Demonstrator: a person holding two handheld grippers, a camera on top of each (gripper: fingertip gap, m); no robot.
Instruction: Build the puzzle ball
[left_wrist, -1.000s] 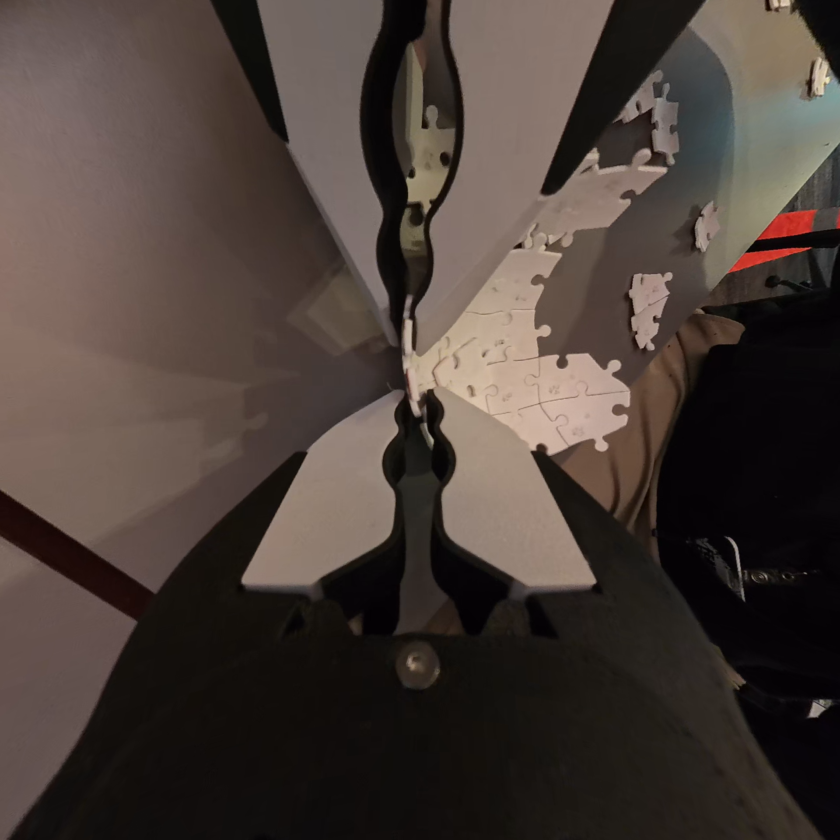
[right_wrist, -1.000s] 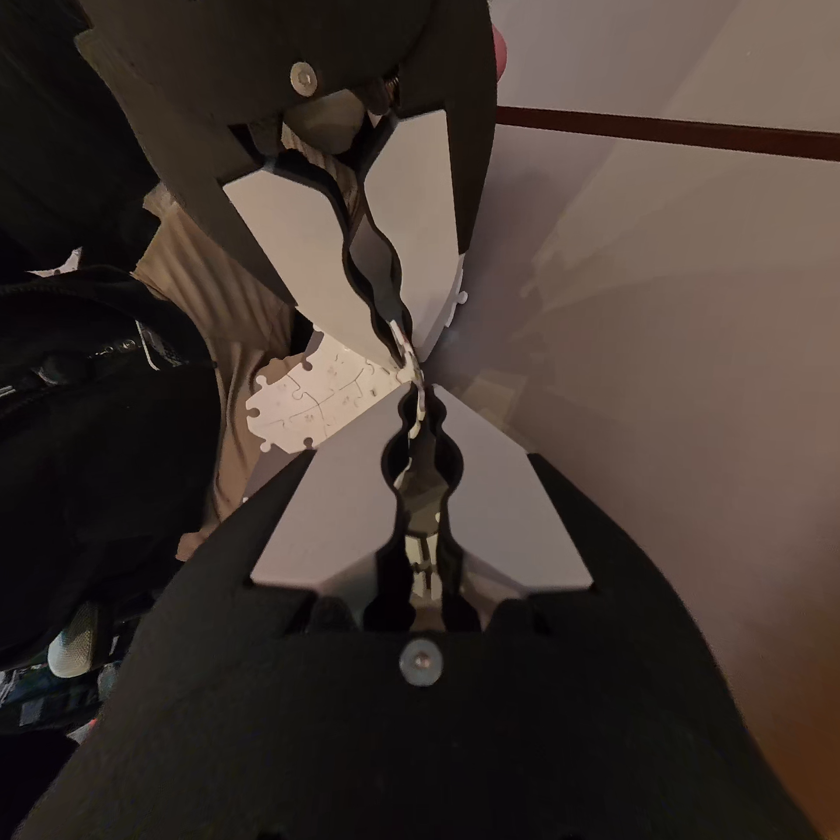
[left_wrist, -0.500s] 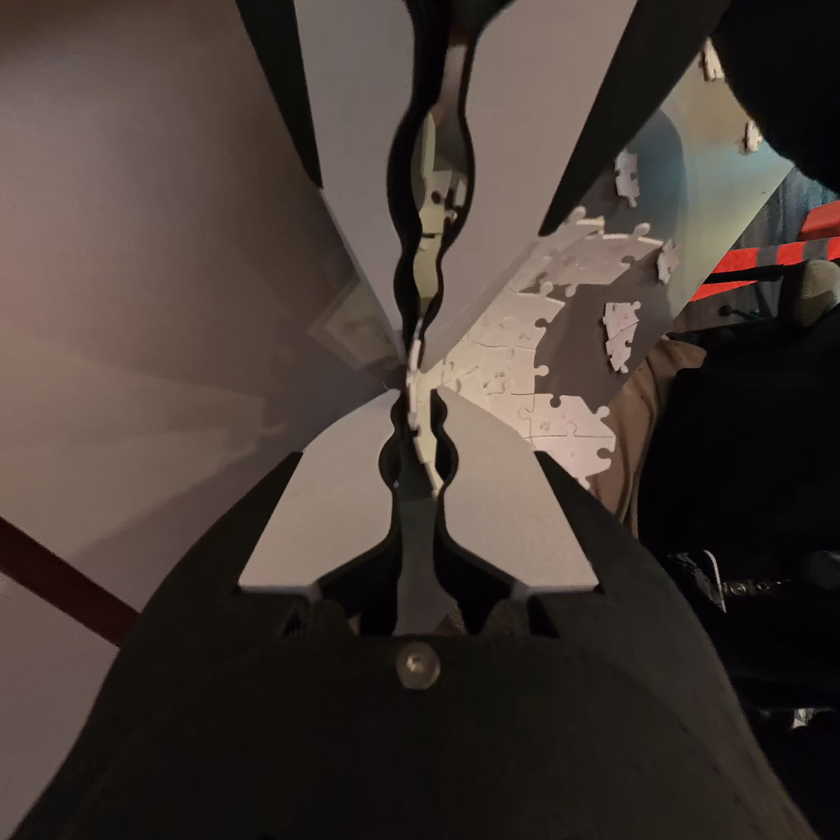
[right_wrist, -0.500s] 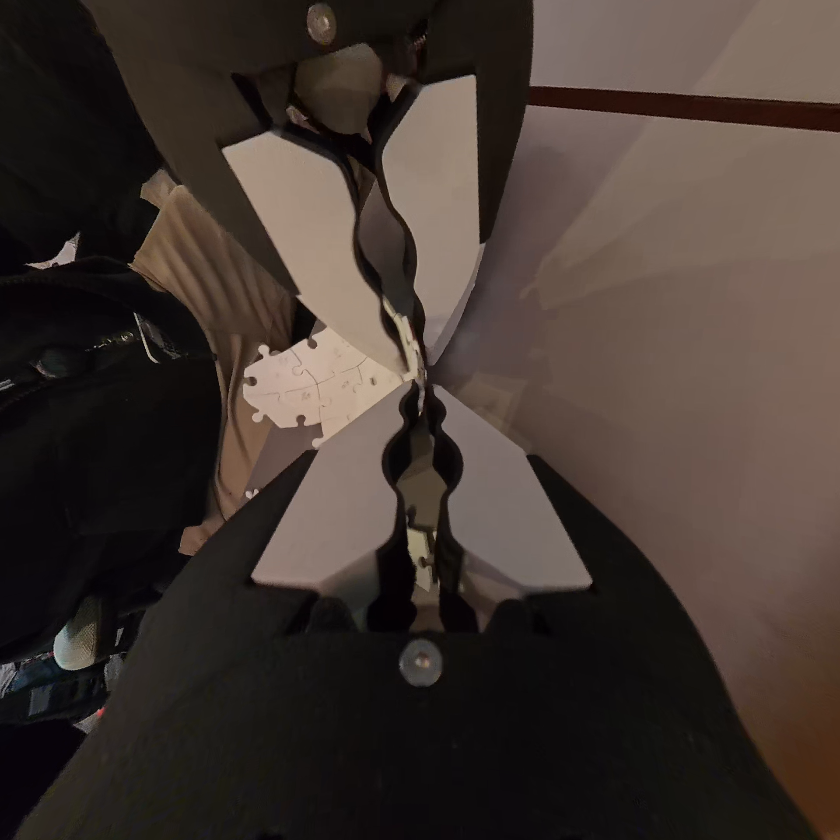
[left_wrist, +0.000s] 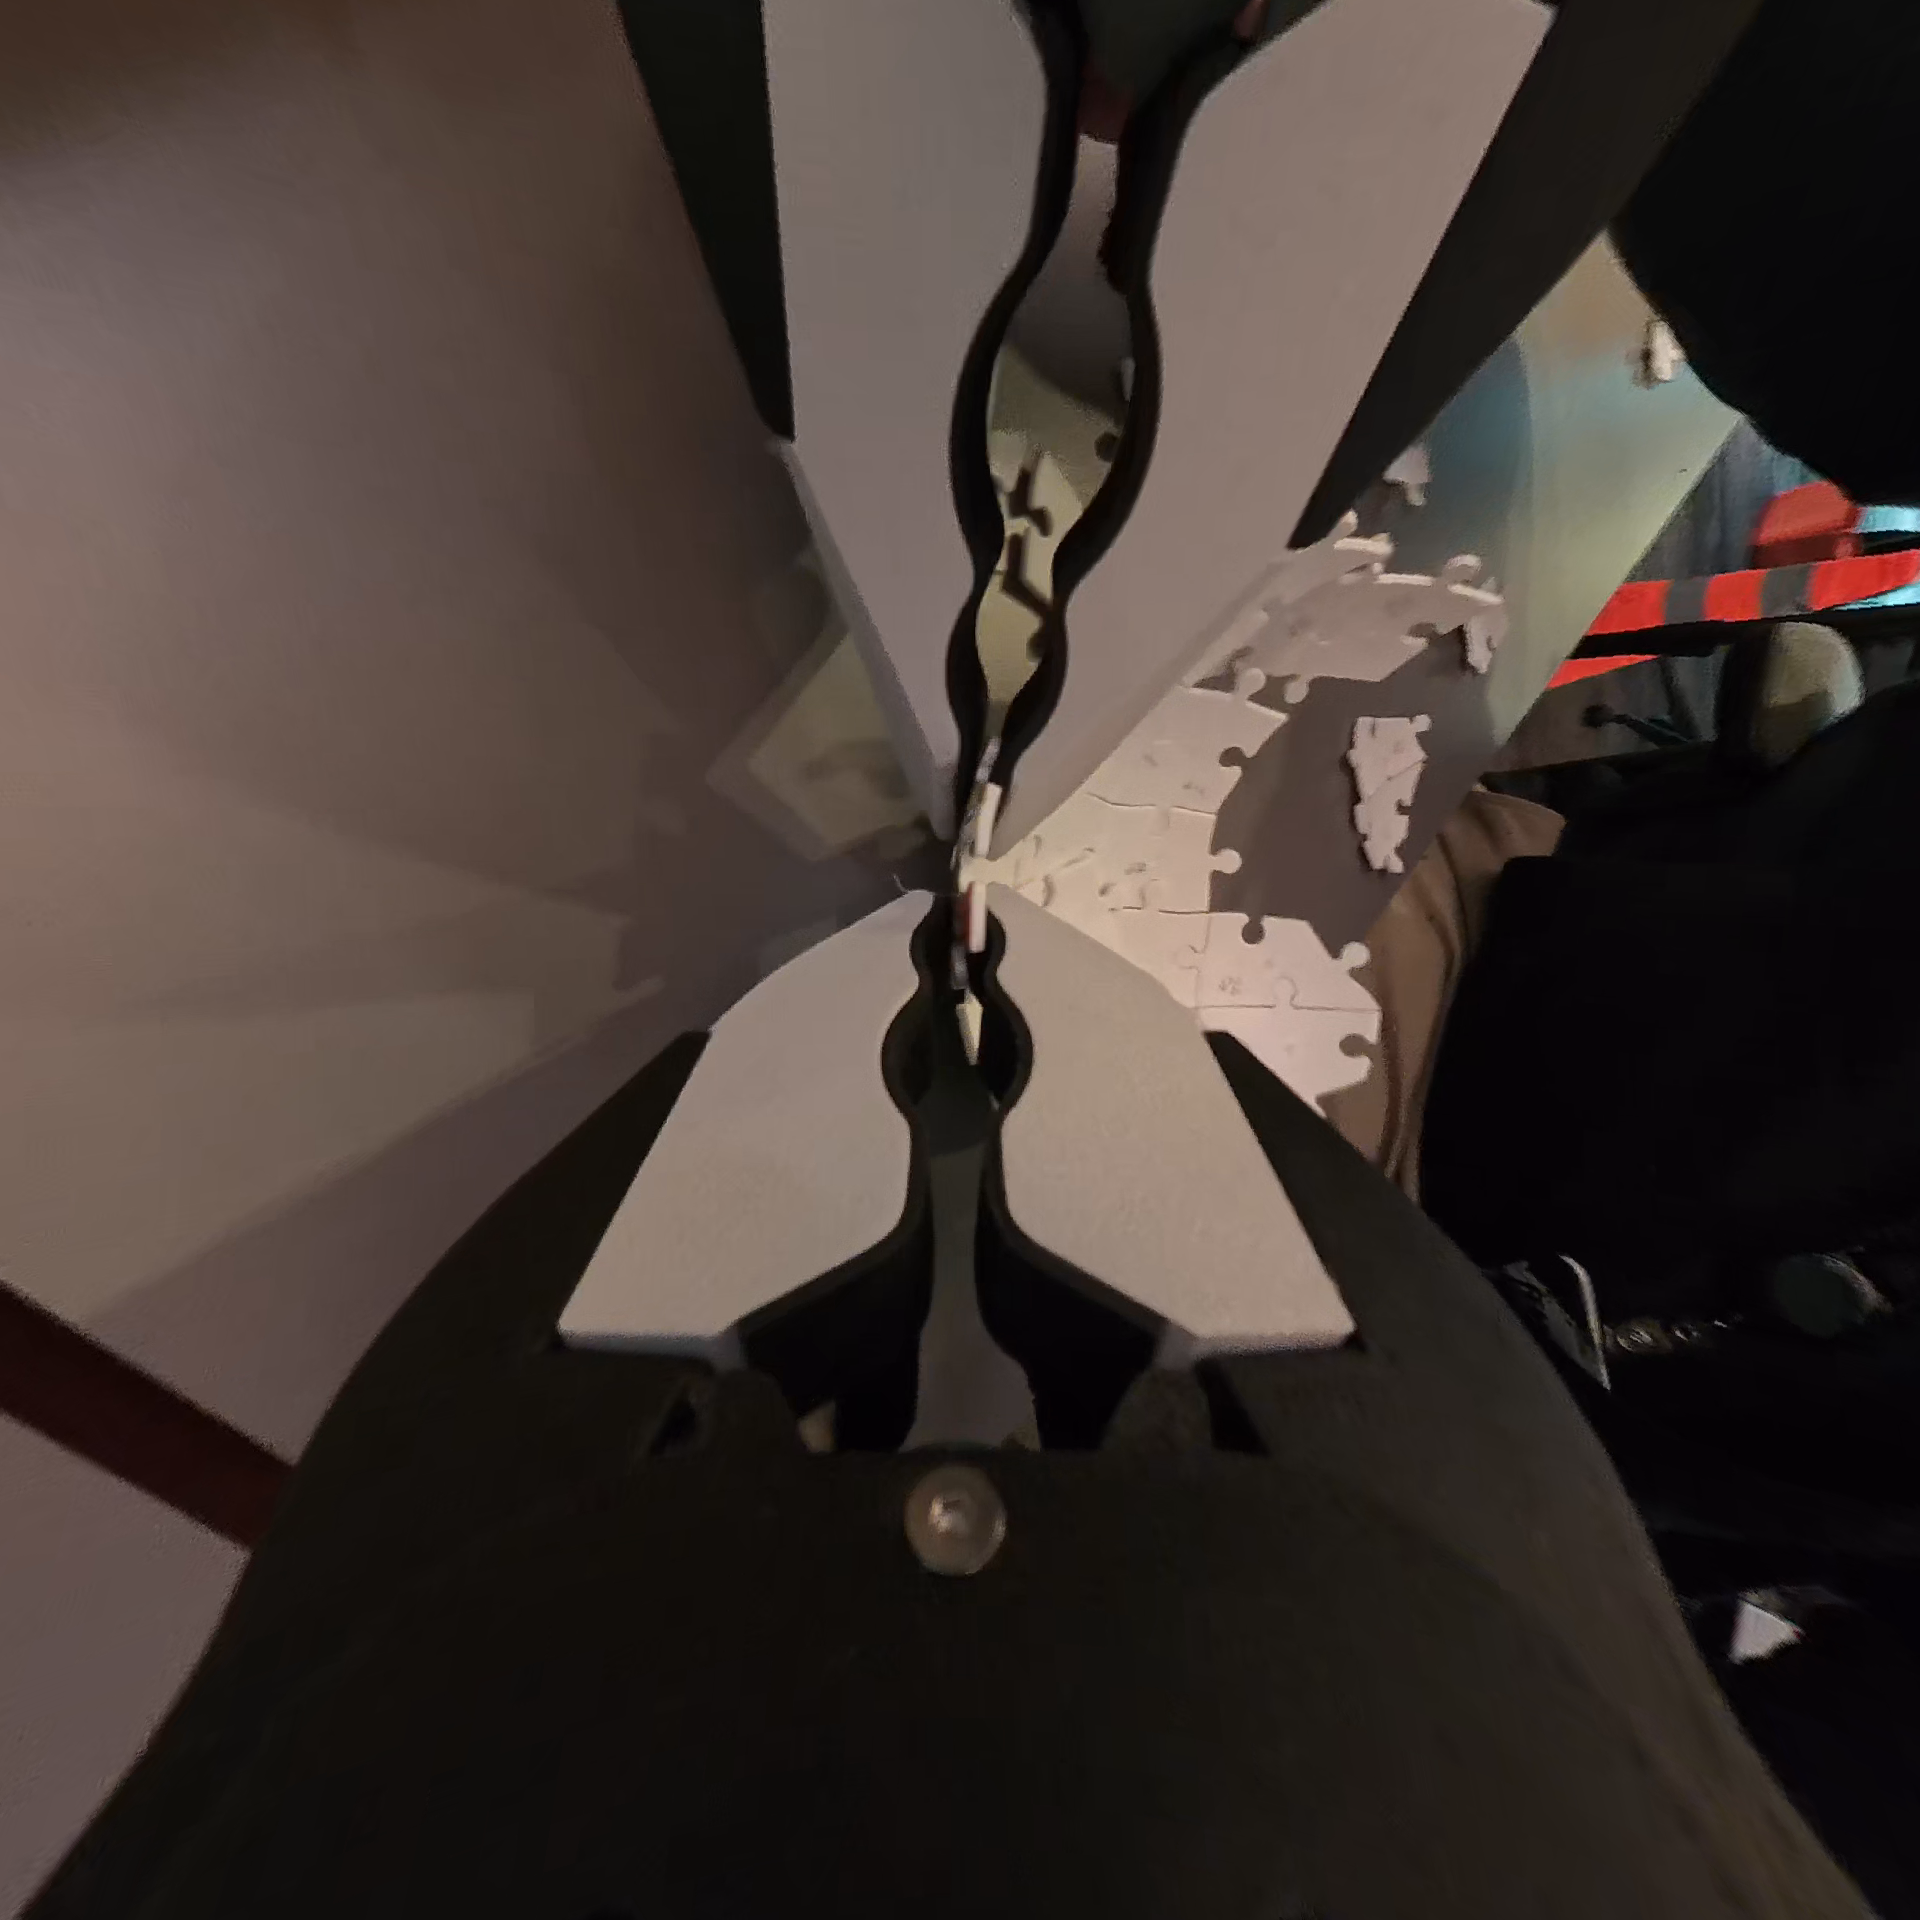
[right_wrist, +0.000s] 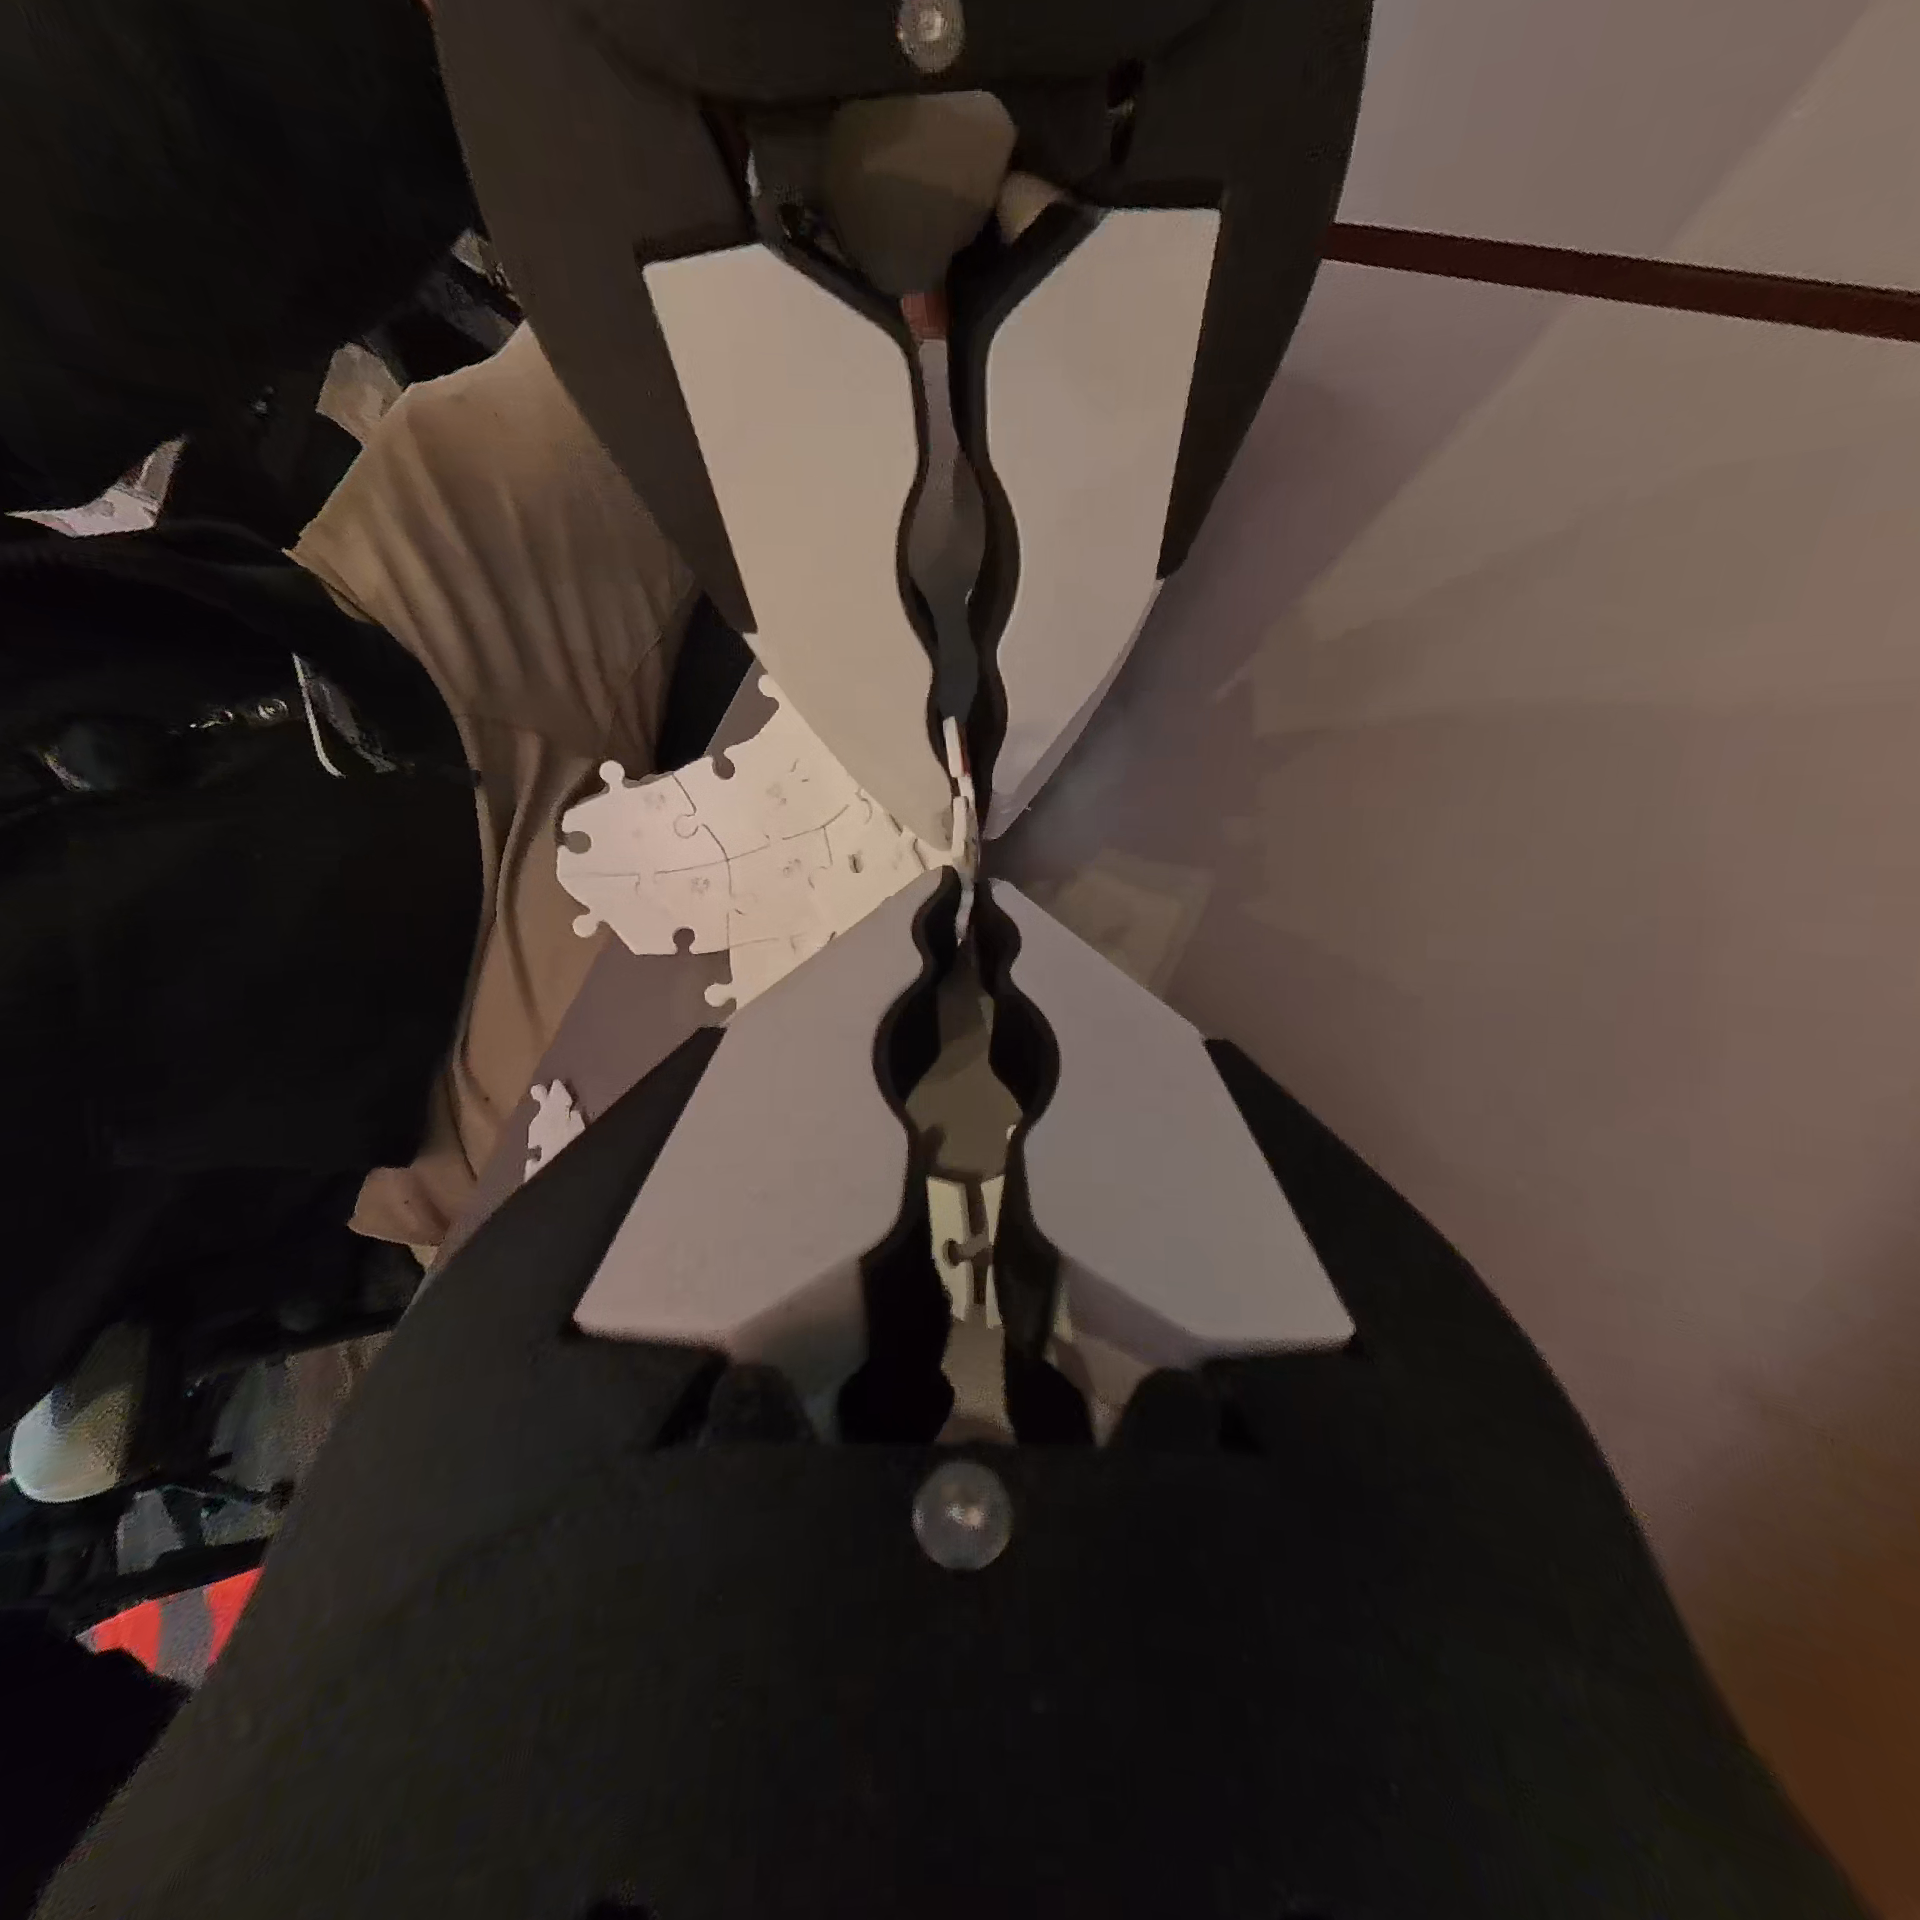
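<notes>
A white joined section of curved puzzle pieces (left_wrist: 1174, 831) hangs in the air, seen nearly edge-on. My left gripper (left_wrist: 966, 925) comes from below in the left wrist view and is shut on its thin edge. My right gripper (left_wrist: 982, 821) comes from above, tip to tip with the left, and is shut on the same edge. In the right wrist view my right gripper (right_wrist: 966, 894) is at the bottom and the left gripper (right_wrist: 971, 790) is at the top. The puzzle section (right_wrist: 717, 862) fans out to the left there.
A grey table (left_wrist: 1558, 520) lies behind, with loose white puzzle pieces (left_wrist: 1387, 790) and a larger joined strip (left_wrist: 1382, 613). A person's tan trousers (right_wrist: 520, 623) and dark jacket are close. A pale wall with a dark red stripe (right_wrist: 1662, 281) fills the other side. My two grippers' fingertips are within a few centimetres of each other.
Both grippers have stayed shut on the puzzle section. They have turned to face each other more squarely, and the table and loose pieces have slid toward the edge of the left view.
</notes>
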